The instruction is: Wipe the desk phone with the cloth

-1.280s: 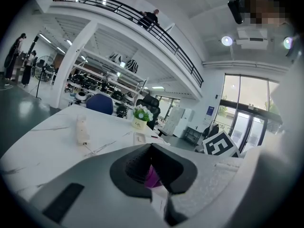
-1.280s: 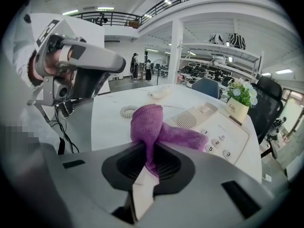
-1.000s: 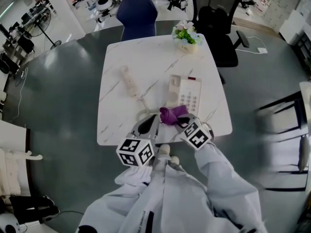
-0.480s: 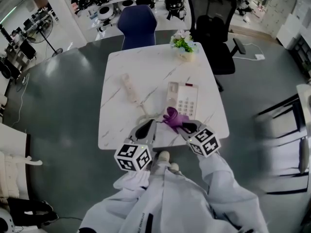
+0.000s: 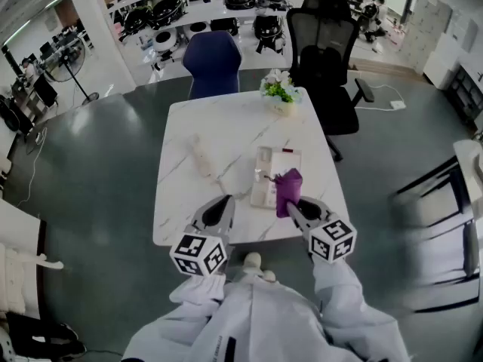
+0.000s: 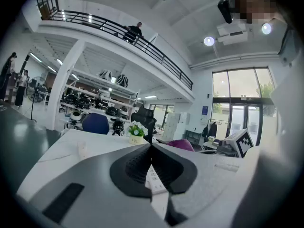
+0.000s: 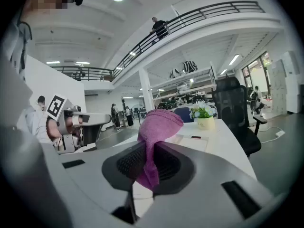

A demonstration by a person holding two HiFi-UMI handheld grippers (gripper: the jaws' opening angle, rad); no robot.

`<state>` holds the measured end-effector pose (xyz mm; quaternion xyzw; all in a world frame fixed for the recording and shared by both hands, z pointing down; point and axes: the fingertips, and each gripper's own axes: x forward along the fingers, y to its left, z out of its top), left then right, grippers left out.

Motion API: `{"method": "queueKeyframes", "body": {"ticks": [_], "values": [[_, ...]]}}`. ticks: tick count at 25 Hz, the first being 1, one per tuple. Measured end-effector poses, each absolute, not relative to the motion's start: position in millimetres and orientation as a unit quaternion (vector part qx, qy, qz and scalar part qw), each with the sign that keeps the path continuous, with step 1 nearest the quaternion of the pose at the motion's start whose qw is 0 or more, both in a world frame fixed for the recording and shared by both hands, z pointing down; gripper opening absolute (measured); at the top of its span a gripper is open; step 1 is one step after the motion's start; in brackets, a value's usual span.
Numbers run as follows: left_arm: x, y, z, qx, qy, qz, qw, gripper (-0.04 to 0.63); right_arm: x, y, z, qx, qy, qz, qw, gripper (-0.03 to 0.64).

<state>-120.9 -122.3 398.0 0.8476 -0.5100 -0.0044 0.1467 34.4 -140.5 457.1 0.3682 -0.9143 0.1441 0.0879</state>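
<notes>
The white desk phone [image 5: 270, 176] lies on the marble table [image 5: 226, 119], and its handset [image 5: 202, 155] rests off the cradle to the left, joined by a cord. My right gripper [image 5: 291, 202] is shut on the purple cloth [image 5: 287, 190], which stands up bunched above the jaws, over the phone's near right edge. The right gripper view shows the cloth [image 7: 156, 129] pinched between the pads, with the phone [image 7: 190, 141] beyond it. My left gripper [image 5: 223, 203] is shut and holds nothing, near the table's front edge. Its view shows the phone's keys [image 6: 155, 179] just past the jaws.
A small flower pot [image 5: 280, 95] stands at the table's far edge. A blue chair [image 5: 212, 60] and a black office chair [image 5: 329, 47] stand behind the table. Grey floor surrounds it, and dark furniture [image 5: 434, 202] stands at the right.
The right gripper has raised the cloth from low by the phone's front and moved it to the right. Both grippers have drawn a little towards the table's front edge.
</notes>
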Motion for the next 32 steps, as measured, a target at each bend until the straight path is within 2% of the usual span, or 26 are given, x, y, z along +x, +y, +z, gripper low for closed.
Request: {"method": "queueKeyframes", "body": {"ticks": [12,32], "values": [[-134.4,-116.8,353.6,0.852,-0.517,-0.012,0.079,-0.002,86.7,-144.6,387.2,0.455,-0.885,0.096,-0.005,0.031],[-159.6,-141.2,333.0,0.846,-0.529,-0.029,0.058,-0.002,102.3,-158.7,366.5,0.487,-0.869,0.083,-0.024,0.031]]}}
